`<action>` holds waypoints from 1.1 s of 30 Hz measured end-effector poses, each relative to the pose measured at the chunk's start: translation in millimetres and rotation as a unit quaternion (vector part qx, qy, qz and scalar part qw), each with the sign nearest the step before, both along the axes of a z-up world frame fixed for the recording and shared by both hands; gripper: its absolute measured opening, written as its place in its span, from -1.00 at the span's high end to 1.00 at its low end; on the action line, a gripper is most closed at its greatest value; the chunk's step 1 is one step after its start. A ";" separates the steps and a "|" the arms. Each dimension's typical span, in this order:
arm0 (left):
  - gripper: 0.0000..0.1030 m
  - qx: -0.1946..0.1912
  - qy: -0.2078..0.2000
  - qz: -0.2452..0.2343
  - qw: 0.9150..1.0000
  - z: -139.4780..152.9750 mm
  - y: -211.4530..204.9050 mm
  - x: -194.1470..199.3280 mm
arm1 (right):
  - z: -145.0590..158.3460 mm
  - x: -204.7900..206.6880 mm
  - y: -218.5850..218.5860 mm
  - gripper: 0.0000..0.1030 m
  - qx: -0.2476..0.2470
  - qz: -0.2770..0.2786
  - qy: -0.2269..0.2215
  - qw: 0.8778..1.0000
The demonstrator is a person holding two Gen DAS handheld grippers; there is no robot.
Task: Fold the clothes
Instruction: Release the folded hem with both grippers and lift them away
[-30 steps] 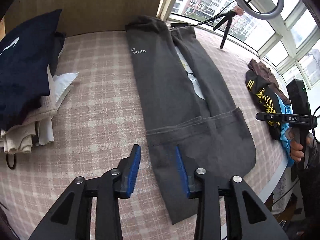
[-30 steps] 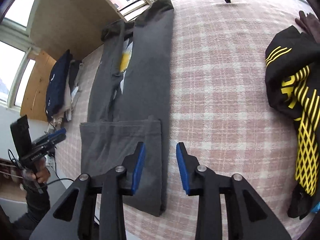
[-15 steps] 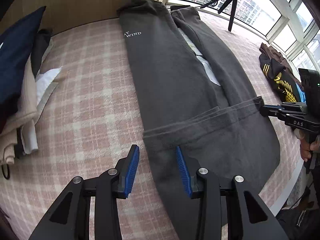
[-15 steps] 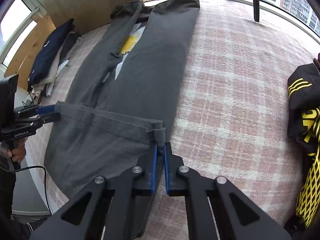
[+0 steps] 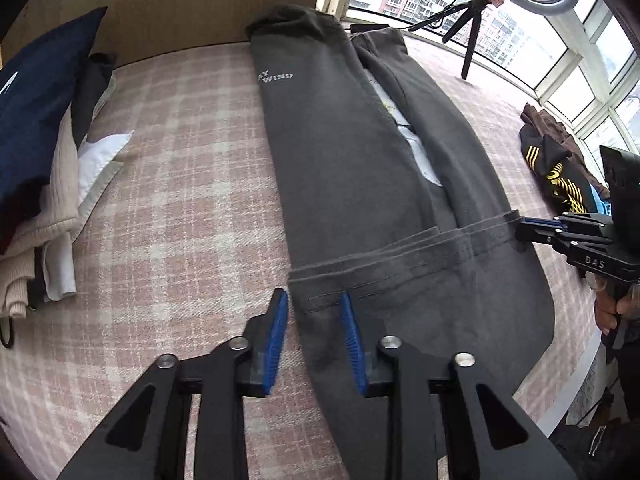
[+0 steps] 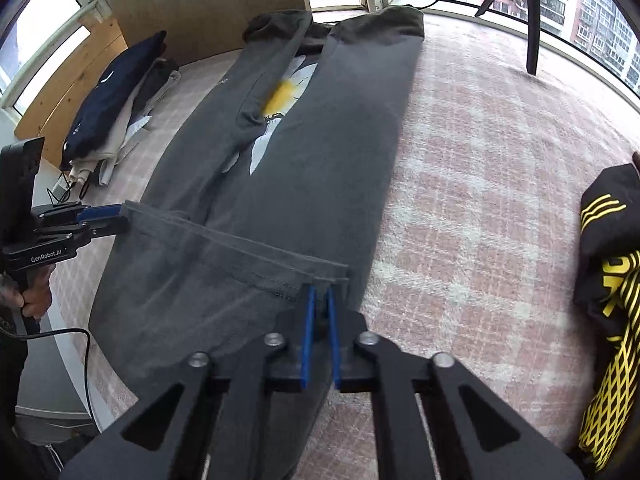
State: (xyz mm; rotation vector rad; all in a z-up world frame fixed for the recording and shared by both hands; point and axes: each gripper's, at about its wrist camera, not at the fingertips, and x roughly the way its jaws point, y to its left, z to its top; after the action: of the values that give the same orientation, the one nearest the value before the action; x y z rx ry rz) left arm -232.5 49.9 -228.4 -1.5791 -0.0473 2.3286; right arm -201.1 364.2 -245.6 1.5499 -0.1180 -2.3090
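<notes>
A broad pink checked table (image 5: 180, 208) fills both views, and down its middle lies the long grey garment (image 5: 340, 152), folded lengthwise with a daisy print peeking from the fold, its hem end turned back toward the near edge. On the far left sits a stack of folded clothes (image 5: 36, 132), navy on top; off to the right, a black-and-yellow garment (image 6: 612, 280) is heaped near the window. Now the small stuff: the right hand-held gripper (image 6: 320, 332) has its blue pads pinched tight on the hem's right corner. The left hand-held gripper (image 5: 314, 340) is closing, its pads astride the hem's left corner in its own view, though in the right wrist view they already look clamped on it.
</notes>
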 end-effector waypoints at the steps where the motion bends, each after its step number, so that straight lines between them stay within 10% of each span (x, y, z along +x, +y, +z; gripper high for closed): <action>1: 0.86 0.004 0.011 -0.004 1.000 5.1 2.0 2.2 | 4.4 2.6 2.6 0.90 -0.010 -0.005 0.009 1.000; 13: 0.75 -0.014 0.048 0.033 0.998 29.3 -6.7 8.7 | 26.7 22.4 0.0 0.63 -0.019 0.004 0.047 0.999; 17: 0.65 0.057 0.034 -0.044 0.997 32.5 26.6 26.2 | 21.5 41.8 -8.1 0.60 -0.062 0.041 0.017 0.997; 23: 0.71 -0.029 0.034 -0.087 0.995 -2.6 56.1 29.6 | -7.7 79.6 -22.8 0.62 -0.003 0.067 -0.032 0.997; 26: 0.68 -0.015 0.019 -0.070 0.997 5.1 46.0 25.9 | 0.0 94.5 -30.0 0.69 0.053 0.072 -0.013 0.996; 33: 0.56 0.051 0.021 -0.138 0.989 34.5 55.7 67.7 | 25.6 100.1 -51.5 0.64 -0.014 0.053 0.024 0.998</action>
State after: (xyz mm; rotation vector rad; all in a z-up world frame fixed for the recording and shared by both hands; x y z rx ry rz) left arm -164.8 105.6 -193.8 -1.3893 0.0573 2.1107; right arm -101.0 312.7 -220.0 1.4510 -0.0534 -2.2502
